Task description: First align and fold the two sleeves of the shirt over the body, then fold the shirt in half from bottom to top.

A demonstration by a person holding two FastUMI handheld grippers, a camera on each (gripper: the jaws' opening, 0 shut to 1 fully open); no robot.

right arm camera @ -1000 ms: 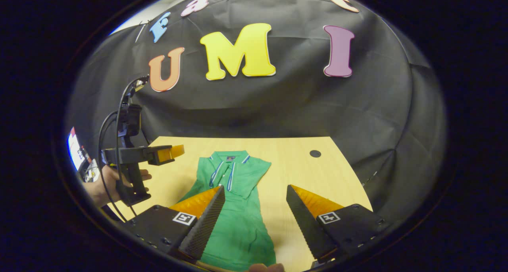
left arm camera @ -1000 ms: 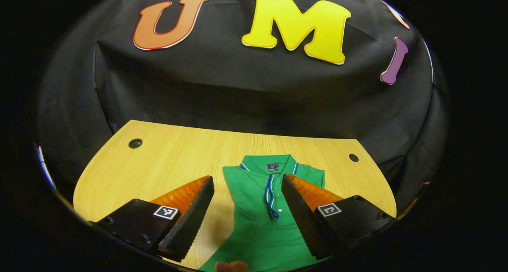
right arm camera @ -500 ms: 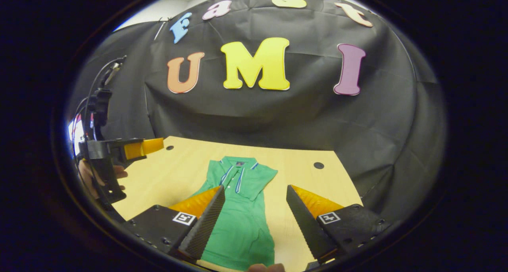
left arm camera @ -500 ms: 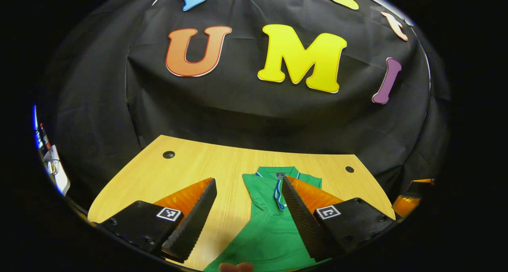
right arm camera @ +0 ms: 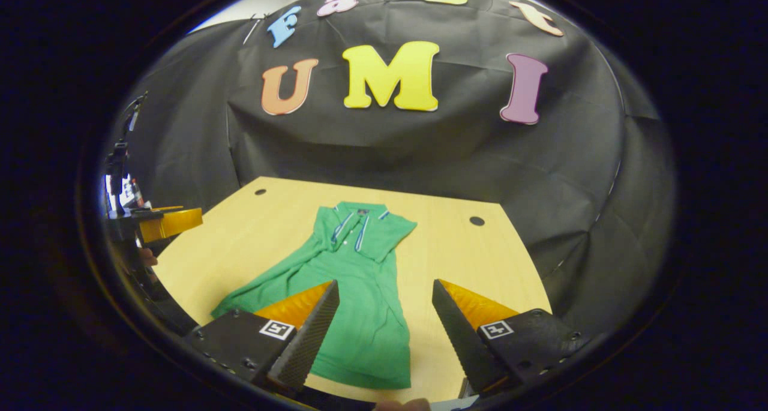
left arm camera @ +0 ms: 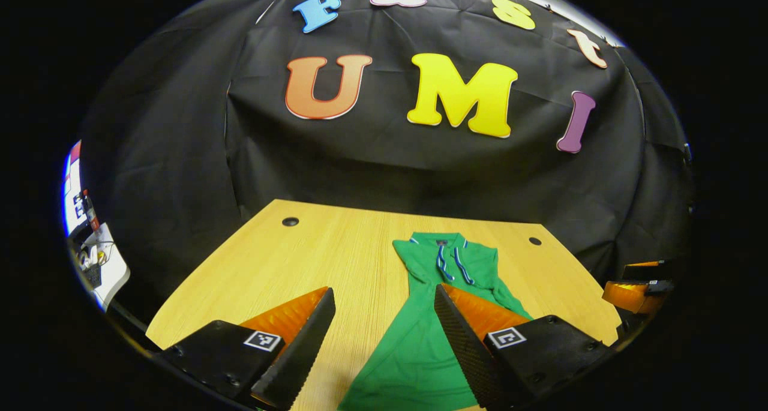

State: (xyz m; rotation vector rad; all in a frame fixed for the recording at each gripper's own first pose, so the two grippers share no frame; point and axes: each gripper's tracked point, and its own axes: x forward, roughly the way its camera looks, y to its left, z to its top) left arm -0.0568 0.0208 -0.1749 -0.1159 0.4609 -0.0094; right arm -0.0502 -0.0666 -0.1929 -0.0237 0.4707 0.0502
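The wooden surface (right arm camera: 456, 261) carries the whole job: it is pale and bare apart from two small cable holes near its far corners. On it the green polo shirt (right arm camera: 354, 315) lies face up, collar toward the booth's black cloth wall and hem toward the person. In the right gripper view the upper body looks narrow, with one sleeve (right arm camera: 390, 243) laid near the placket, while a long flap of fabric (right arm camera: 264, 285) trails out toward the left edge of the surface. That flap reads as the part not yet brought in, so I judge the sleeve stage unfinished, or at best untidy, and the bottom-to-top fold not yet begun.

To do this step well, the trailing flap should be taken near its outer edge, lifted only enough to clear the cloth beneath, and carried across so its edge runs parallel to the placket and matches the other side. A low, slow carry keeps the body from dragging; a pinch too deep would gather both layers and skew the collar.

The left gripper (left arm camera: 384, 345) hangs above the near left part of the shirt with its jaws spread wide and nothing between them. The right gripper (right arm camera: 384, 333) sits over the hem, its jaws likewise parted and empty. The blue and white striped placket (left arm camera: 451, 266) is the best line to align against
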